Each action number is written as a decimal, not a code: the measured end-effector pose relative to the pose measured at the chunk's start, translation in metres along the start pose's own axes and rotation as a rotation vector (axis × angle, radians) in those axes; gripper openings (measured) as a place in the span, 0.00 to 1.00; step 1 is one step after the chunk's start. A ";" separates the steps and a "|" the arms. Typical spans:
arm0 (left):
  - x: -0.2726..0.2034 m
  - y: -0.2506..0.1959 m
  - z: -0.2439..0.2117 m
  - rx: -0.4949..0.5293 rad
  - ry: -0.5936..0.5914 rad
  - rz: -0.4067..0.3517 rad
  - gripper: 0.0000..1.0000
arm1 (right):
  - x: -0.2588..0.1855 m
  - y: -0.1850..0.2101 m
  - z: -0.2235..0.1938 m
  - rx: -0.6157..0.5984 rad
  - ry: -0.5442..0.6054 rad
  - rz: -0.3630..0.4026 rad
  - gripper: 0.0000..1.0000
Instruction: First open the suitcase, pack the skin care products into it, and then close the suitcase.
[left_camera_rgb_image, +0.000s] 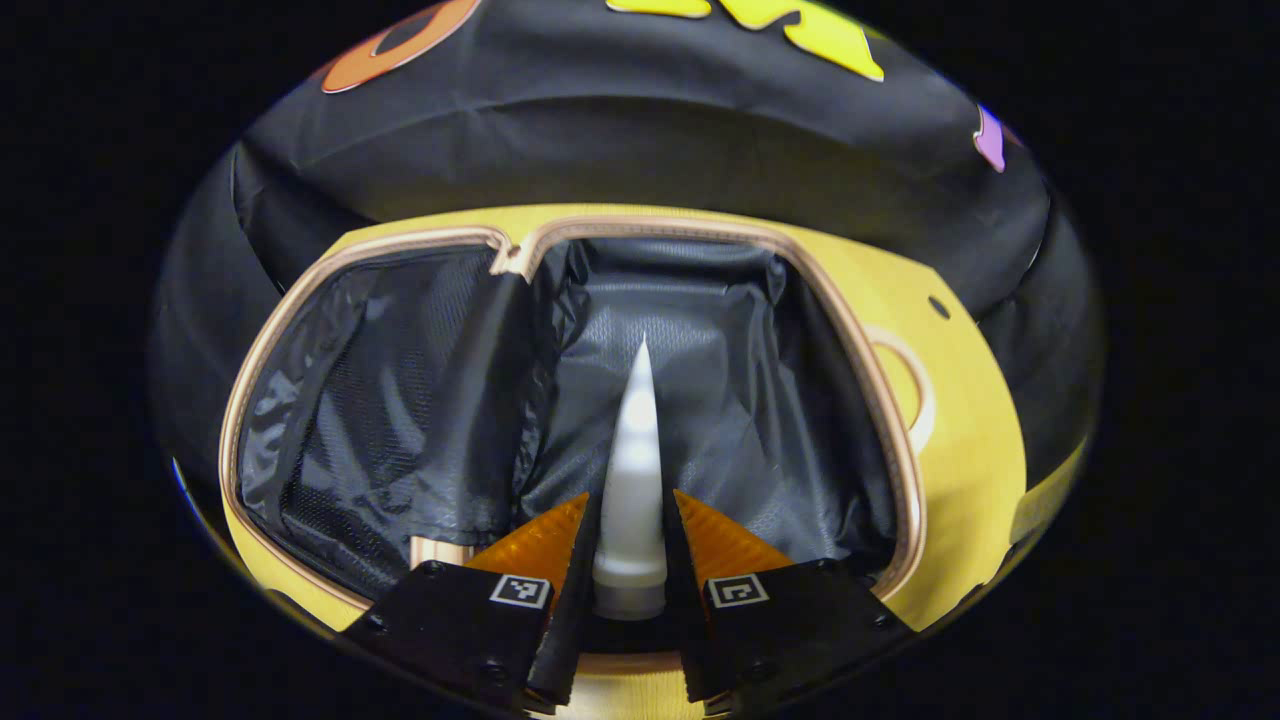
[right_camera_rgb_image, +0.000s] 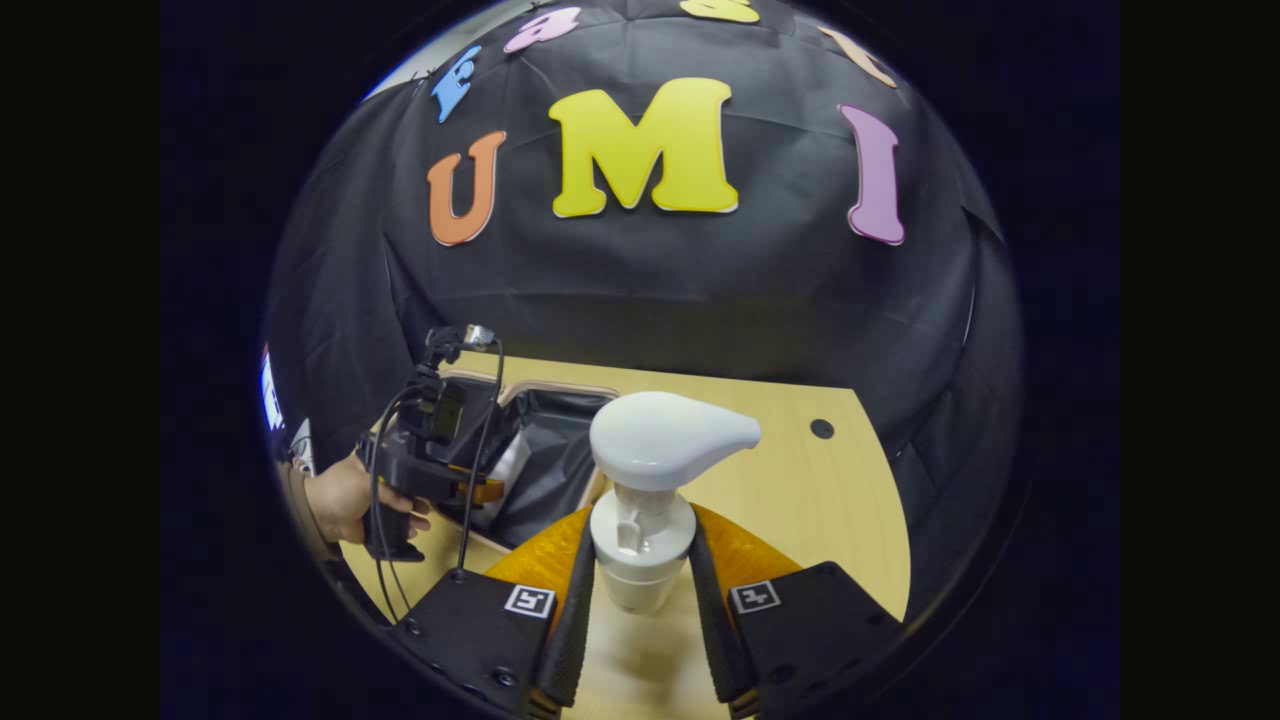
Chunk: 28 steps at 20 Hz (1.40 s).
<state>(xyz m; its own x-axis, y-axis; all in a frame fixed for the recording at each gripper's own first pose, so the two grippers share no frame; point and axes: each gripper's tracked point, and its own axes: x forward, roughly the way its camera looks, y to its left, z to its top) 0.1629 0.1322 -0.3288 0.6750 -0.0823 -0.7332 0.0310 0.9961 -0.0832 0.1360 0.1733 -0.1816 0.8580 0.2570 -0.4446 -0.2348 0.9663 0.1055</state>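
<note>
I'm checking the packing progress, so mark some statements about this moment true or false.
1. The yellow hard-shell suitcase lies open, its black fabric lining showing. True.
2. The left gripper holds a white tapered tube over the open suitcase. True.
3. The right gripper is empty. False: its jaws close on the neck of a white pump bottle.
4. The pump bottle already lies inside the suitcase. False: it is held upright over the light wooden table, beside the suitcase.
</note>
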 end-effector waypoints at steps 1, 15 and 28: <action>-0.011 -0.001 0.008 0.003 -0.052 -0.011 0.55 | 0.006 0.009 0.007 0.007 -0.003 0.013 0.47; -0.209 0.089 0.068 0.067 -0.654 0.080 1.00 | 0.133 0.121 -0.036 -0.016 0.247 0.105 0.47; -0.213 0.180 0.069 0.025 -0.690 0.135 0.94 | 0.208 0.118 -0.064 0.170 0.413 -0.035 0.47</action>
<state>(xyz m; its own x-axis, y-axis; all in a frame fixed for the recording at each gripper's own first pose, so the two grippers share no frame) 0.0757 0.3314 -0.1406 0.9875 0.0739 -0.1395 -0.0745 0.9972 0.0005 0.2574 0.3403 -0.3181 0.6020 0.2299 -0.7647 -0.1006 0.9719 0.2130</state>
